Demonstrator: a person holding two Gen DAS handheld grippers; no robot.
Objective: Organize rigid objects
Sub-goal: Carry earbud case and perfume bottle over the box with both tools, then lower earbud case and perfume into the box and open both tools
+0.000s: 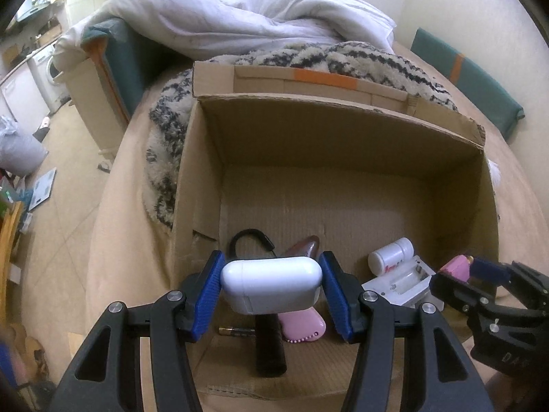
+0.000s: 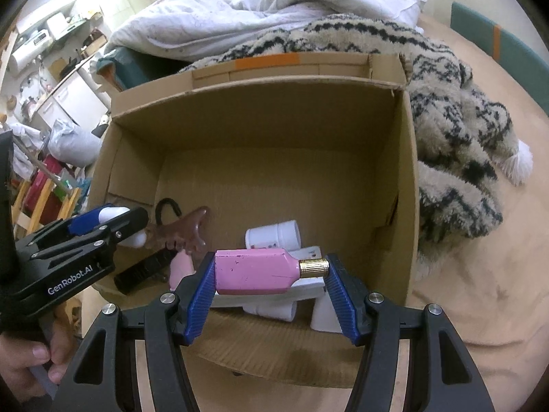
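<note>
Cardboard box [image 1: 343, 130] sits beneath both grippers: left gripper [image 1: 271, 292] clamps a white case [image 1: 271, 285], right gripper [image 2: 267, 274] clamps a pink bottle [image 2: 254, 271]. Lower each to bare floor before releasing.

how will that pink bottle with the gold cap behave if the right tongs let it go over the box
The pink bottle looks rigid, so it should drop without flexing. Its flat faces suggest it would slide or settle, not roll far. It hangs over a white tray and white jar in the cardboard box, so it would probably knock against them. Chipped paint hints that its surface scuffs easily.
</note>
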